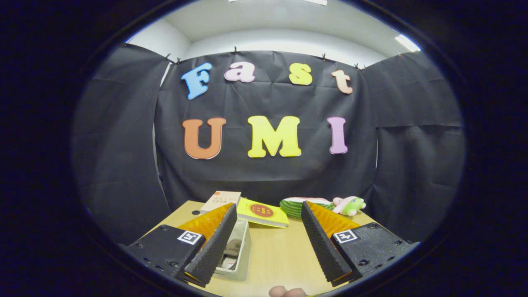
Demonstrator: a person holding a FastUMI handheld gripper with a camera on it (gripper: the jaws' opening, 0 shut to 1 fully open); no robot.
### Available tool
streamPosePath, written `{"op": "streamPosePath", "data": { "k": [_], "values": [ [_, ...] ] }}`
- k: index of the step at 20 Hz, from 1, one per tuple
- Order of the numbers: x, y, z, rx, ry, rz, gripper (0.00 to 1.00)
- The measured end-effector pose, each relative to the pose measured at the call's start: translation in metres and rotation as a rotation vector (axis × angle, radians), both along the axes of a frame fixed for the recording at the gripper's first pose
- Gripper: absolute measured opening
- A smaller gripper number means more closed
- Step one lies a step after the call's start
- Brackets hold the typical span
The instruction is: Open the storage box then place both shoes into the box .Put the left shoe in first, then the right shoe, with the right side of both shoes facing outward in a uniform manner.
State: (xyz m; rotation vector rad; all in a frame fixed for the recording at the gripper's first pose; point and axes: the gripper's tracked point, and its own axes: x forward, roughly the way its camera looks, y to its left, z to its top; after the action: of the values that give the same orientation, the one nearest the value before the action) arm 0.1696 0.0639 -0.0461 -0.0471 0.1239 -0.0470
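The claw (268, 239) is standing spread wide above the wooden table (280, 255), its two ridged black fingers (321, 243) well apart and pinching nothing — bare tabletop is showing in the gap between them. The storage box (241, 258), a pale open container, is sitting on the table just beside the left finger, which is partly covering it; inside it something brownish is lying, possibly a shoe, though too much is hidden to tell. At the near edge of the table, below the gap between the fingers, the tip of a person's hand (287, 292) is peeking in. Beyond the fingers, toward the far side of the table, a yellow book (264, 212) with a red round mark is lying flat, and a tan box (220, 201) is resting just behind it to the left. Further right, beyond the right finger, a green striped plate (293, 206) is sitting beside a small pink-and-green plush toy (350, 205) — both near the black cloth wall (268, 173) that is hanging behind the table.
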Motion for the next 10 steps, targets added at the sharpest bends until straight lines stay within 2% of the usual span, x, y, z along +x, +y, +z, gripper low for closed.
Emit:
{"op": "streamPosePath", "data": {
  "k": [4, 10],
  "values": [
    [-0.036, -0.014, 0.017, -0.01, -0.037, -0.029, 1.0],
    [-0.075, -0.044, 0.034, 0.085, -0.121, -0.057, 1.0]
  ]
}}
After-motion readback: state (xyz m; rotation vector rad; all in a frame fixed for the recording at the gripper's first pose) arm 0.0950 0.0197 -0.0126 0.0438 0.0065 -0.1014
